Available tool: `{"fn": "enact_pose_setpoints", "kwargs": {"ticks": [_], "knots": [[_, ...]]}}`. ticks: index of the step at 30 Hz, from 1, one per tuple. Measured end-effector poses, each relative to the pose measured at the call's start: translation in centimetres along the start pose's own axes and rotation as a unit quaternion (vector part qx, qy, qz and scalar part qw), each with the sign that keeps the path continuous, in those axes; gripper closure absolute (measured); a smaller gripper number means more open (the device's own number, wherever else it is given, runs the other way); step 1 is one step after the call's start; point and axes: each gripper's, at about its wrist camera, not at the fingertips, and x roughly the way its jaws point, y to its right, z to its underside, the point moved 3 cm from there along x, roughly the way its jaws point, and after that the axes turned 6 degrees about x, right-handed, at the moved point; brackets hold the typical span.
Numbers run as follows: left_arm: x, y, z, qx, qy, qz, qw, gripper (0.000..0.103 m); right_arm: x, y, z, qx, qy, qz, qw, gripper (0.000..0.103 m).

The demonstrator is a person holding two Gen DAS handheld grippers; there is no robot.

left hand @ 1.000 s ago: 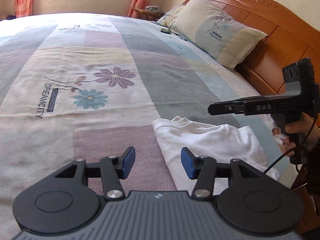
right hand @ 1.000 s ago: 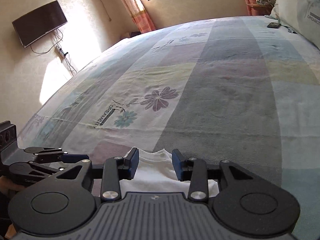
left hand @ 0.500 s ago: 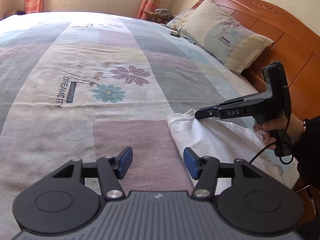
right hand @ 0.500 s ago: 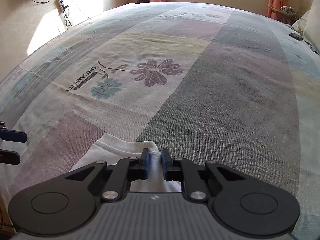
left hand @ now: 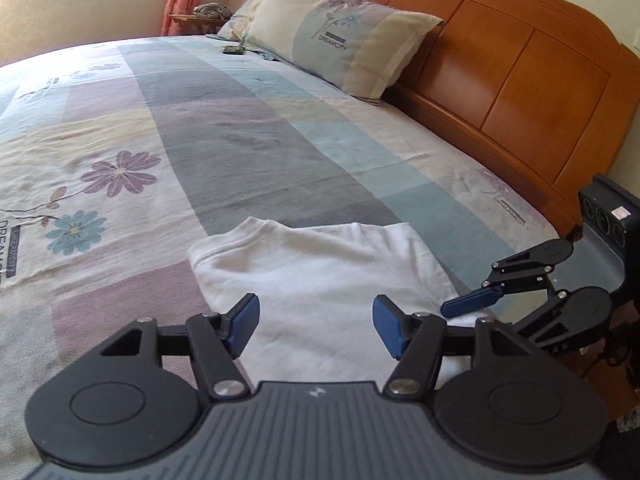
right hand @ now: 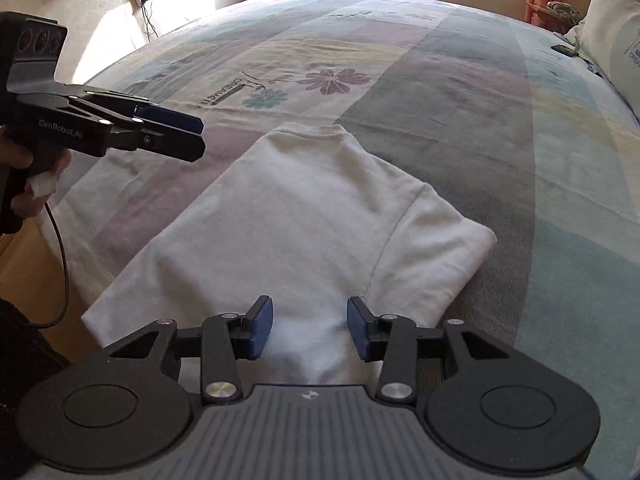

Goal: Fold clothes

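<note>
shirt (right hand: 304, 216): white, folded, flat on bed (right hand: 460, 92)
left gripper (left hand: 316, 330): jaws spread, just been opening, nothing pinched
right gripper (right hand: 310, 328): jaws spread over shirt, just been opening
pillow (left hand: 340, 36): at 12 o'clock

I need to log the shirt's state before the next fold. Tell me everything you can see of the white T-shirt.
The white T-shirt is soft knit cloth, lying flat on the patterned bedspread near the bed's edge. It looks partly folded into a narrow shape: ribbed collar at the far end, one short sleeve sticking out at the right. Mild wrinkles. Neither gripper is seen gripping it; only the bedspread visibly touches it.
</note>
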Motion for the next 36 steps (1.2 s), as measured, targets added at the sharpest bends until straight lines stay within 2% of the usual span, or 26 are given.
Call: {"fn": "enact_pose_setpoints", "kwargs": {"ticks": [2,4,7,9,11,13,15,18,21,23,28,30,32,34,36], "knots": [[0.9,1.9,0.5,0.017,-0.019,0.026,0.9993,0.040,-0.7,0.6,1.6,0.024,0.007,0.003,1.000,0.056],[1.6,3.4,1.4,0.023,-0.036,0.047,0.9980,0.040,-2.3,0.9,1.8,0.039,0.035,-0.007,0.999,0.056],[2.6,3.9,3.1,0.015,-0.073,0.031,0.9967,0.039,-3.1,1.3,2.1,0.050,0.065,-0.035,0.996,0.056],[2.4,3.5,4.3,0.004,-0.086,0.016,0.9962,0.039,-2.1,1.3,2.7,0.044,0.054,-0.041,0.997,0.056],[1.2,3.8,4.1,-0.005,-0.085,0.006,0.9964,0.039,-1.2,1.4,3.9,0.029,0.042,-0.047,0.998,0.056],[0.2,4.5,3.5,-0.002,-0.088,0.006,0.9961,0.039,-1.7,1.7,4.1,0.030,0.049,-0.058,0.997,0.056],[-0.2,5.3,3.5,-0.008,-0.102,0.023,0.9945,0.038,-2.5,1.9,4.0,0.028,0.062,-0.069,0.995,0.056],[0.1,5.7,5.3,-0.048,-0.151,0.045,0.9863,0.037,-3.1,2.5,3.9,0.031,0.071,-0.082,0.994,0.055],[-0.3,5.5,7.7,-0.093,-0.193,0.030,0.9764,0.037,-2.6,3.1,4.3,0.033,0.063,-0.086,0.994,0.055],[-1.6,5.6,7.4,-0.102,-0.185,0.020,0.9772,0.037,-2.7,3.3,4.4,0.034,0.063,-0.092,0.993,0.055],[-3.0,4.8,4.5,-0.108,-0.119,0.001,0.9869,0.035,-3.6,3.1,3.8,0.028,0.077,-0.110,0.991,0.055],[-2.1,3.9,3.1,-0.099,-0.103,-0.020,0.9896,0.035,-3.8,3.0,3.0,0.019,0.090,-0.115,0.989,0.052],[-0.7,2.9,1.6,-0.096,-0.085,-0.033,0.9912,0.035,-3.1,3.3,2.1,0.019,0.088,-0.104,0.991,0.049],[0.7,2.0,0.2,-0.101,-0.059,-0.030,0.9927,0.035,-2.4,3.6,1.4,0.019,0.082,-0.095,0.992,0.049],[2.5,1.5,-0.5,-0.107,-0.043,-0.015,0.9932,0.035,-1.3,3.8,1.3,0.024,0.059,-0.084,0.994,0.049]]}}
